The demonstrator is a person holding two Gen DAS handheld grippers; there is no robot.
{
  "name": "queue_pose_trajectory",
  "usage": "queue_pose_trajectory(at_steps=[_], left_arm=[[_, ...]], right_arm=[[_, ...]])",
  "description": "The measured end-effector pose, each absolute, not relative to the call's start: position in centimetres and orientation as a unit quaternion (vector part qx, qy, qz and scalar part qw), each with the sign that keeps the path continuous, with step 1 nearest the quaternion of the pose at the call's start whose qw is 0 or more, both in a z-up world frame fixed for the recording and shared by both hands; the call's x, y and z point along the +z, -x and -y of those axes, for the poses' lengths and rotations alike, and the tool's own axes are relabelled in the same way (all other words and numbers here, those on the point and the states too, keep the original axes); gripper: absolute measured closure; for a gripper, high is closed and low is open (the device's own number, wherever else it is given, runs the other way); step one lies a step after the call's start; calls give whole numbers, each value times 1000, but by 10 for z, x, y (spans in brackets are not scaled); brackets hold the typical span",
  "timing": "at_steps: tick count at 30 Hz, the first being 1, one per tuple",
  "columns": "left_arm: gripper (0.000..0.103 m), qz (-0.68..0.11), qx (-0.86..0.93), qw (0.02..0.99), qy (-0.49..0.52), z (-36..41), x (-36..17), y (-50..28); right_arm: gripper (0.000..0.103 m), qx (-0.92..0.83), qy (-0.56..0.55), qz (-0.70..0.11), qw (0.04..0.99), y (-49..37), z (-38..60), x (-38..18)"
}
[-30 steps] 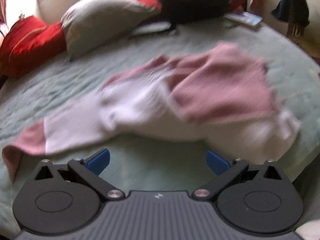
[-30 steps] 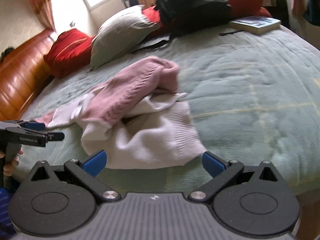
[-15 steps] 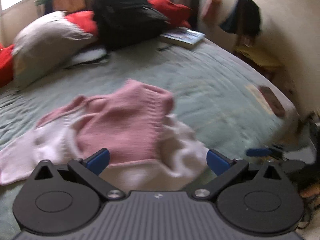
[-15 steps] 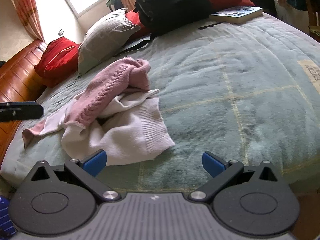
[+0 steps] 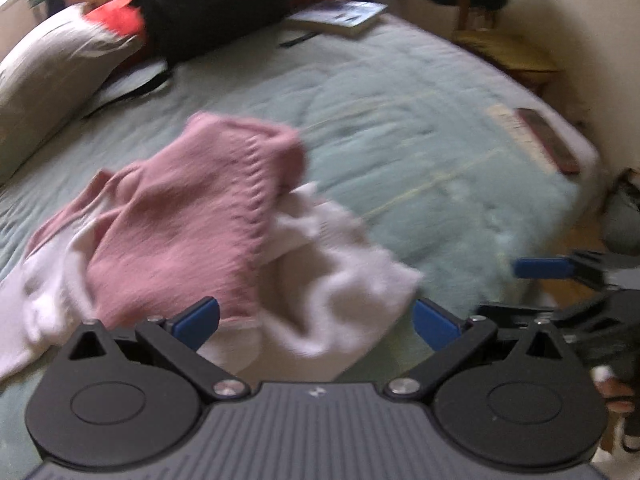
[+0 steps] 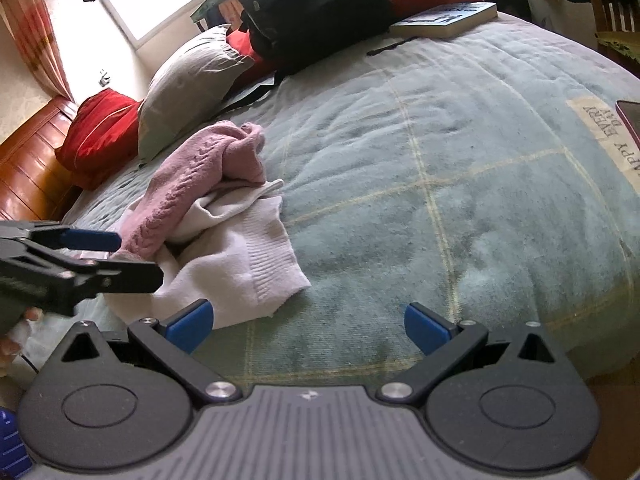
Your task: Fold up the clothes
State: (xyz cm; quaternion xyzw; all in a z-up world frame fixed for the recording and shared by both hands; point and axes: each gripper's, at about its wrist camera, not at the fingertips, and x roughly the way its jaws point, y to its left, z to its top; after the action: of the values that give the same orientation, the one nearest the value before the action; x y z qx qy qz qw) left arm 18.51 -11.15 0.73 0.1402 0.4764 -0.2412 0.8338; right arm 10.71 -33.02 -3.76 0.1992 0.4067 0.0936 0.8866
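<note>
Both your tools have closed in on the pink-and-white sweater [image 6: 208, 216] crumpled on the bed [image 6: 440, 168]; left tool [image 5: 316, 320] and right tool [image 6: 306, 322] spread wide, empty — pinch bunched layers and you'll drag the whole heap

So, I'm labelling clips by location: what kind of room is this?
Most likely a bedroom: a bed with a green blanket, pillows by the wooden headboard, and a crumpled sweater on it.

left tongs [image 5: 316, 322] spread, right tongs [image 6: 306, 322] spread
</note>
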Motion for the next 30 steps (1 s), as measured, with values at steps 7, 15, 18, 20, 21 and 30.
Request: queue_pose_trajectory(at_steps=[7,15,18,20,21,30], left_arm=[[1,-480,-199,846,-119,79,4,-183],[1,-463,-191,858,-114,62,15,-171],[1,-452,-202,862,-110,63,20,-172],[1,-442,-222,862,-112,70,24,-173],[1,-436,-232,862,-117,75,25,-174],[1,-397,-186,866,-240,108,3,-210]], right_arm=[[0,98,-198,-413,883,-110,325,-43],[0,110,-195,-418,880,-123,313,-45],[0,109,-194,-423,879,-129,309,-46],[0,106,-189,-426,878,-132,306,-47],[0,106,-187,-428,878,-133,305,-47],[0,104,-177,-433,877,-135,300,-46]])
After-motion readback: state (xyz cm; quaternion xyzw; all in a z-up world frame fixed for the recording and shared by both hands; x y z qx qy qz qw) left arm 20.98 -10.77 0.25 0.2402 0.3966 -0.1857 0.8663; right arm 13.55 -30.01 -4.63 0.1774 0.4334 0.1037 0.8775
